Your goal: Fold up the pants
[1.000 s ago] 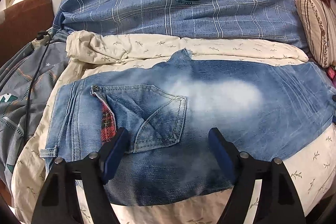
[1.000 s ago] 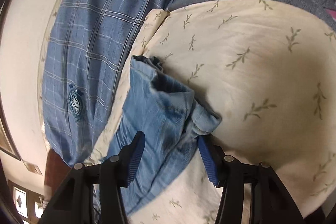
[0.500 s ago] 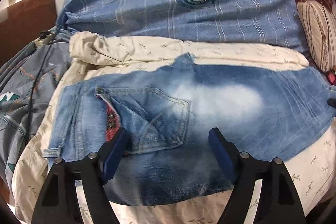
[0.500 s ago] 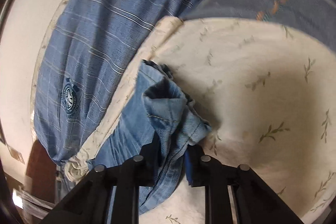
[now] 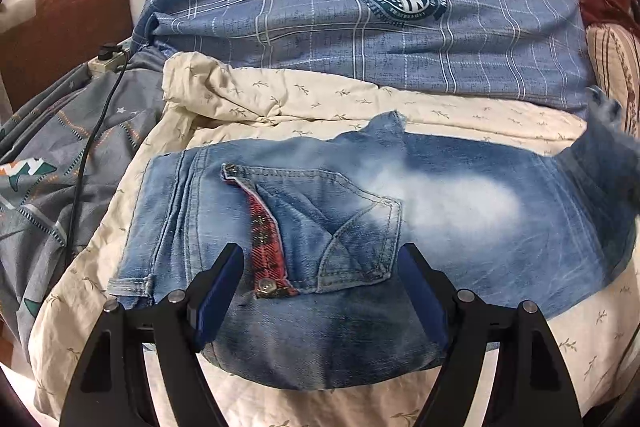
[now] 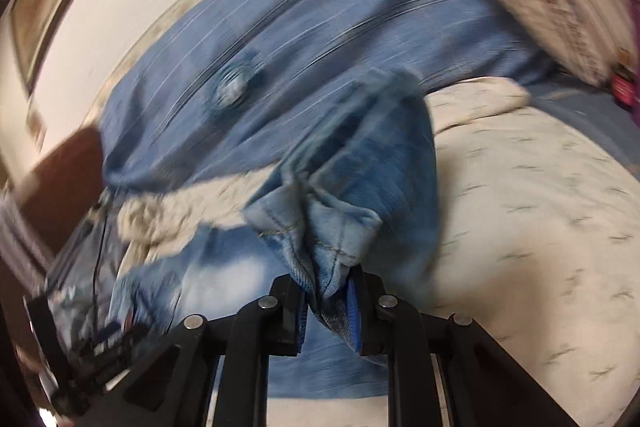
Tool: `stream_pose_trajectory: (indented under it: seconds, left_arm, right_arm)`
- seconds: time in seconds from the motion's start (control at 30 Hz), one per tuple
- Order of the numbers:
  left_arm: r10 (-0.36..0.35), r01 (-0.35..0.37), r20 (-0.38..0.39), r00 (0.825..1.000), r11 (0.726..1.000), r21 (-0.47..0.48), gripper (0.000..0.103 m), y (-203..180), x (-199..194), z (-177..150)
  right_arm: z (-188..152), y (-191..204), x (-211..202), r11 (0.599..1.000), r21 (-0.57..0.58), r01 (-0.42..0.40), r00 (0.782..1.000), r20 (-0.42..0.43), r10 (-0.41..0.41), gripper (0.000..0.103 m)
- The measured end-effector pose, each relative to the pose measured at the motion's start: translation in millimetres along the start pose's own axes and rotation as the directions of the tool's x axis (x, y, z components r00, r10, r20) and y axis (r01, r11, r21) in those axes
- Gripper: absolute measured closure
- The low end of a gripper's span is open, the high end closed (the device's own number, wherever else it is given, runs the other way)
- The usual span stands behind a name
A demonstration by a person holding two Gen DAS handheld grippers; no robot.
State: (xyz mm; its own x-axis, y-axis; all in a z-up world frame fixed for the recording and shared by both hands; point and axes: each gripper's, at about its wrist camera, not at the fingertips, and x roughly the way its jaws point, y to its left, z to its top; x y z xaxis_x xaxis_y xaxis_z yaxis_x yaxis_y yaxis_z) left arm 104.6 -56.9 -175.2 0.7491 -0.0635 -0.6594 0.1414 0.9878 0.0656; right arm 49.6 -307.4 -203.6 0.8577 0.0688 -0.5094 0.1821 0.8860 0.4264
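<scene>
Right hand-held gripper [image 6: 328, 303] clamps jeans [image 5: 360, 227] hem at right, long axis left-right toward waist under wide-open, empty left hand-held gripper [image 5: 320, 291].

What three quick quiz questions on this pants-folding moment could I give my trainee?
1. True or false: the right gripper is clamped on the hem end of the jeans.
2. Which best describes the left gripper? A) shut on the waistband B) open above the back pocket C) holding the cream sheet
3. Fill in: the lifted leg end of the jeans shows at the ___ edge of the left wrist view.

Key: 1 true; 2 B; 3 right
</scene>
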Motion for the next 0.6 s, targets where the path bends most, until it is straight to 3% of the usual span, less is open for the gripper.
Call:
stream_pose_trajectory:
  seconds: [0.1, 0.2, 0.27, 0.3, 0.33, 0.4, 0.43, 0.53, 0.6]
  left_arm:
    - [-0.010, 0.011, 0.014, 1.000, 1.000, -0.016, 0.023, 3, -3, 2]
    - [-0.009, 0.010, 0.040, 0.999, 1.000, -0.020, 0.023, 6, -8, 4]
    - [-0.008, 0.009, 0.045, 0.999, 1.000, -0.019, 0.023, 7, -8, 5]
    - [-0.009, 0.010, 0.043, 0.999, 1.000, -0.020, 0.023, 8, -8, 6]
    - [-0.011, 0.012, 0.040, 0.999, 1.000, -0.023, 0.023, 8, -7, 6]
    - [-0.015, 0.016, 0.035, 0.999, 0.999, -0.029, 0.023, 9, -6, 7]
    - [-0.016, 0.017, 0.034, 0.999, 0.999, -0.031, 0.023, 9, -6, 7]
    - [-0.022, 0.023, 0.043, 0.999, 0.999, -0.031, 0.023, 8, -7, 8]
    - [-0.029, 0.030, 0.057, 0.998, 0.999, -0.029, 0.023, 8, -10, 9]
  right_arm:
    - [-12, 28, 16, 0.996, -0.061, -0.069, 0.996, -0.062, 0.065, 0.086]
    - [-28, 47, 45, 0.991, -0.063, -0.116, 0.974, -0.200, 0.101, 0.082]
    - [-42, 56, 67, 0.992, -0.069, -0.104, 0.945, -0.318, 0.077, 0.078]
    - [-47, 62, 71, 0.991, -0.102, -0.082, 0.945, -0.324, 0.045, 0.075]
    - [-48, 69, 68, 0.986, -0.144, -0.081, 0.952, -0.304, 0.034, 0.070]
    - [-52, 75, 67, 0.973, -0.164, -0.160, 0.940, -0.327, 0.099, 0.029]
    - [-54, 78, 64, 0.965, -0.167, -0.201, 0.933, -0.334, 0.136, 0.025]
    - [-59, 87, 55, 0.943, -0.234, -0.235, 0.925, -0.351, 0.143, 0.024]
    - [-55, 80, 46, 0.941, -0.205, -0.270, 0.920, -0.341, 0.190, 0.024]
